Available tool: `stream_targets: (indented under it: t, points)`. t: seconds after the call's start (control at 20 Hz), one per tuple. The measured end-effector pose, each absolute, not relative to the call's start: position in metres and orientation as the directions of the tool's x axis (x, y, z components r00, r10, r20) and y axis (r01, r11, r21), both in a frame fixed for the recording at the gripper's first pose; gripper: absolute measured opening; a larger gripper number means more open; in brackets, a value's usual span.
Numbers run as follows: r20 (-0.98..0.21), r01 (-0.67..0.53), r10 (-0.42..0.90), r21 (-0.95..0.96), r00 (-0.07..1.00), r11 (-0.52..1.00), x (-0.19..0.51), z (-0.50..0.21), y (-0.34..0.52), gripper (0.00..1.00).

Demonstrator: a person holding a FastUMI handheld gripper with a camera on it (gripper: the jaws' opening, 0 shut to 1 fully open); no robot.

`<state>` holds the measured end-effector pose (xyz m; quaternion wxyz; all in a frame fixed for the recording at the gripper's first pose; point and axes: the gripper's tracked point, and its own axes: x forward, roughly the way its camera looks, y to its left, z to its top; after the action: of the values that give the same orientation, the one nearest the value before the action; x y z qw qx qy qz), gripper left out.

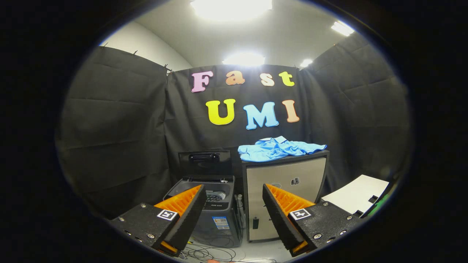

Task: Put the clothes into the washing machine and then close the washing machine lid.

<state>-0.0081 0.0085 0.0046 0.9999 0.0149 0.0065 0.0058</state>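
Observation:
A crumpled light blue shirt lies on top of a grey cabinet, well beyond my fingers and a little right of them. Left of the cabinet stands a small dark top-loading washing machine with its lid raised upright at the back, so the drum opening shows. My gripper is open, far short of both, with nothing between its fingers. The left finger overlaps the machine's front left corner in the view.
Black cloth walls close the booth on three sides. A white board lies to the right of the cabinet. Loose cables trail over the floor in front of the machine.

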Motion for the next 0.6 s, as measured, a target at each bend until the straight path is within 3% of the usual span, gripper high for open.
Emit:
stream_targets:
  t: [0.6]
  points:
    - [-0.028, 0.083, -0.082, 0.023, 0.996, 0.996, 0.022, 0.049, 0.000, 0.95]
